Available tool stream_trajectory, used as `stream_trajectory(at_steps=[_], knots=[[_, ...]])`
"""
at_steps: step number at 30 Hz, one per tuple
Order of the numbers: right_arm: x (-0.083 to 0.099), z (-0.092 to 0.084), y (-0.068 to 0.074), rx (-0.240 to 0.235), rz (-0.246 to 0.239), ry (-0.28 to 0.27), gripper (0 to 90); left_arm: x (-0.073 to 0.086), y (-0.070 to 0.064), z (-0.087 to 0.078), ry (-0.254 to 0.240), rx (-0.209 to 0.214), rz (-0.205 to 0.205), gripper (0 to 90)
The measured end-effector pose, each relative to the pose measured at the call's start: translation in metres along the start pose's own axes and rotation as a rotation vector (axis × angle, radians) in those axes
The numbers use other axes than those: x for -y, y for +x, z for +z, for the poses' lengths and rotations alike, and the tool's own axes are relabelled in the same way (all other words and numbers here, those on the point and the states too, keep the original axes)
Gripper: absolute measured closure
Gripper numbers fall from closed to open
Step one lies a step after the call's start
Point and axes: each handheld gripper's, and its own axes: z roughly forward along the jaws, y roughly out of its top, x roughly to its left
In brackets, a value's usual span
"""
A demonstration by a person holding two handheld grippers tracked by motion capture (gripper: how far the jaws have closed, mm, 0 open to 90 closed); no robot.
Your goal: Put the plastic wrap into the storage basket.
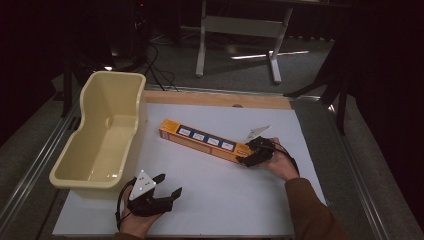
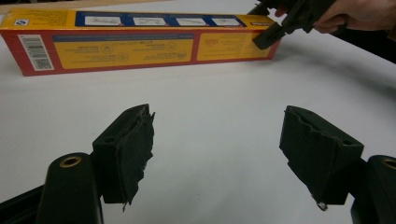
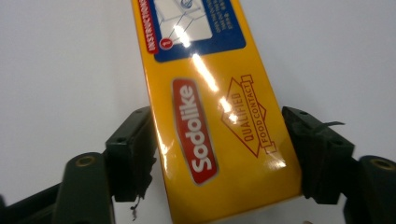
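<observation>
A long yellow and red box (image 1: pixel 205 141) (image 2: pixel 126 46) (image 3: pixel 219 116) lies slantwise on the white sheet (image 1: pixel 220 200), blue panels facing up. My right gripper (image 1: pixel 247 152) (image 2: pixel 259 25) (image 3: pixel 219 140) is at the box's right end, one jaw on each long side, and both pads touch the cardboard. My left gripper (image 1: pixel 168 185) (image 2: pixel 217 140) rests near the front edge of the sheet, open and holding nothing. It points toward the box from a short way off.
A cream plastic tub (image 1: pixel 116 74) stands on the left side of the table, close to the box's left end. The sheet's wooden back edge (image 1: pixel 215 98) runs behind. A white stand (image 1: pixel 202 45) and cables are on the floor beyond.
</observation>
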Motion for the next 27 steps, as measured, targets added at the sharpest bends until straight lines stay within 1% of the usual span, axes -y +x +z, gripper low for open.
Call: stream_trajectory(at_steps=[3, 5, 8, 9, 10, 15, 16, 17, 19, 21, 24, 26, 27], knots=[[0.004, -0.006, 0.009, -0.022, -0.011, 0.019, 33.9, 0.0, 0.0, 0.0, 0.001, 0.0, 0.0, 25.5], [0.011, -0.012, 0.015, -0.024, -0.008, 0.012, 35.3, 0.0, 0.0, -0.001, -0.002, 0.001, -0.002, 25.6], [0.024, -0.02, 0.026, -0.016, -0.002, -0.008, 37.2, 0.0, 0.0, -0.001, -0.005, 0.0, -0.005, 26.0], [0.024, -0.02, 0.026, -0.016, -0.002, -0.008, 37.2, 0.0, 0.0, -0.001, -0.005, 0.0, -0.005, 26.0], [0.033, -0.027, 0.031, -0.011, 0.008, -0.011, 37.7, 0.0, 0.0, -0.001, -0.002, 0.001, -0.003, 26.0], [0.059, -0.047, 0.044, 0.016, 0.052, -0.008, 37.7, 0.001, 0.0, 0.0, 0.0, 0.001, 0.004, 26.3], [0.059, -0.047, 0.044, 0.016, 0.052, -0.008, 37.7, 0.001, 0.0, 0.0, 0.0, 0.001, 0.004, 26.4], [0.065, -0.051, 0.046, 0.02, 0.06, -0.009, 37.8, 0.001, 0.0, 0.0, -0.001, 0.0, 0.004, 26.4], [0.079, -0.064, 0.054, 0.031, 0.092, 0.013, 37.8, 0.0, 0.0, -0.001, 0.0, -0.002, 0.003, 26.4], [0.086, -0.073, 0.06, 0.036, 0.113, 0.051, 37.9, 0.0, 0.0, -0.002, -0.006, -0.003, 0.001, 26.4], [0.095, -0.084, 0.067, 0.035, 0.143, 0.101, 37.8, 0.001, 0.0, -0.002, -0.007, -0.003, -0.003, 26.4], [0.097, -0.087, 0.068, 0.04, 0.155, 0.111, 36.3, 0.001, 0.001, -0.001, -0.003, -0.001, -0.004, 26.4], [0.096, -0.087, 0.068, 0.038, 0.171, 0.112, 34.2, 0.001, 0.0, 0.0, -0.002, 0.0, -0.004, 26.4]])
